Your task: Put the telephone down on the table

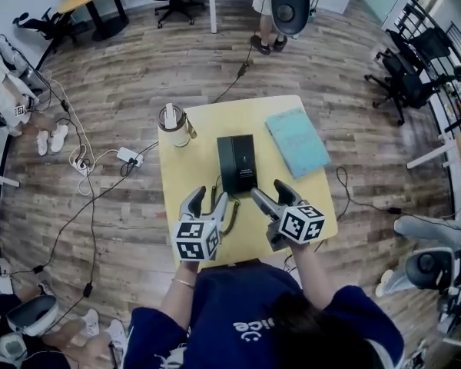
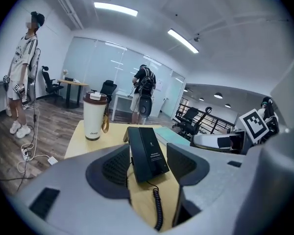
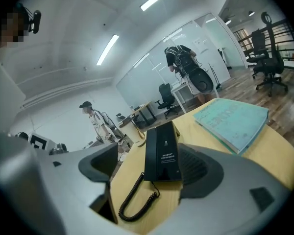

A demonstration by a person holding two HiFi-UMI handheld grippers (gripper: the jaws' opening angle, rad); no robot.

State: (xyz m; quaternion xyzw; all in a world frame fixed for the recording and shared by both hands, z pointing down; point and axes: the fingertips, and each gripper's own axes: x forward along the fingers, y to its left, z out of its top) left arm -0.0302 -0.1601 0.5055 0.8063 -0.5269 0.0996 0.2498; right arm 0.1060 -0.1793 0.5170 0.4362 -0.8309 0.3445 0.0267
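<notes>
A black telephone (image 1: 237, 164) is lying flat on the middle of a yellow table (image 1: 209, 233), with its coiled cord (image 1: 232, 215) trailing toward the near edge. The small white print on the telephone's face is showing in both gripper views, but it is too small to read. At the far left of the table a white cup (image 1: 174, 126) with a dark lid is standing upright, and the word "Jeep" is showing on its side in the left gripper view. At the far right a teal book (image 1: 296, 141) is lying flat; no print on its cover can be read.

A person in a dark blue shirt is holding the left gripper (image 1: 210, 198) and the right gripper (image 1: 266, 189) low over the near part of the table. The jaws of both are standing spread apart and are pinching nothing. The telephone is lying just past the fingertips of both grippers, its near end sitting between the two grippers, and each gripper view is framing it in the gap between its own jaws. The cord is curling on the table beside the left gripper's right jaw.
</notes>
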